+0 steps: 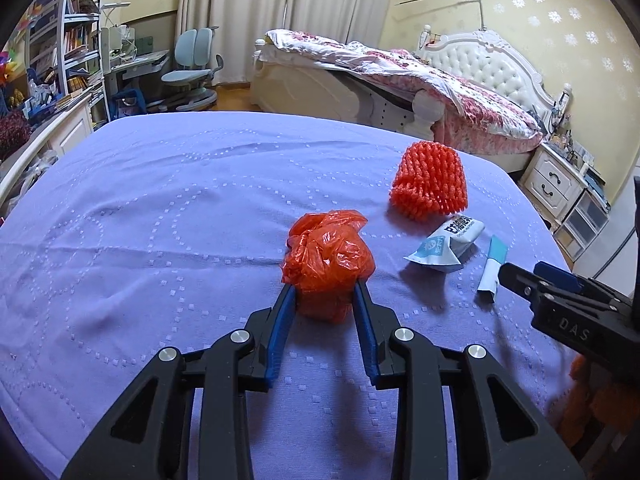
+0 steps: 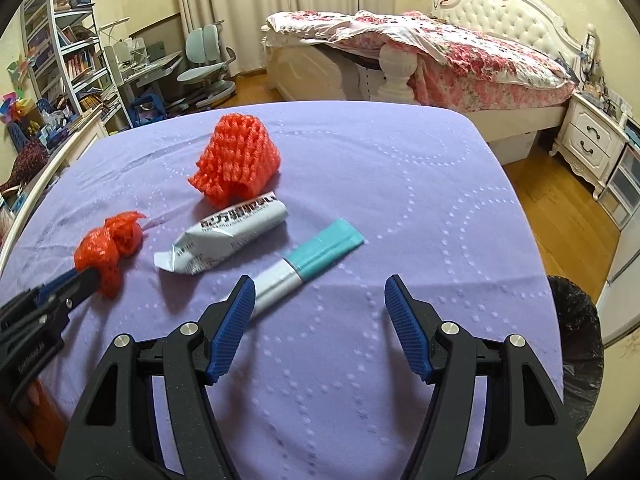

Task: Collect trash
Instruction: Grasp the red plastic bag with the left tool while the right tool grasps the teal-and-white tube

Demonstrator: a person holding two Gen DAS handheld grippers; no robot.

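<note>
My left gripper (image 1: 324, 292) is shut on a crumpled red plastic bag (image 1: 328, 260), on or just above the purple tablecloth (image 1: 160, 220). The bag also shows in the right wrist view (image 2: 108, 248), with the left gripper (image 2: 86, 280) around it. My right gripper (image 2: 320, 300) is open and empty above the cloth; it also shows at the right of the left wrist view (image 1: 516, 280). Just ahead of its left finger lies a teal-and-white wrapper (image 2: 304, 260). A crumpled white packet (image 2: 224, 240) and an orange foam fruit net (image 2: 240, 160) lie further left.
A bin lined with a black bag (image 2: 576, 340) stands at the table's right edge. Beyond the table are a bed (image 2: 460, 52), a nightstand (image 2: 592, 140), a desk with a chair (image 2: 204, 68) and bookshelves (image 2: 68, 52). Wooden floor lies to the right.
</note>
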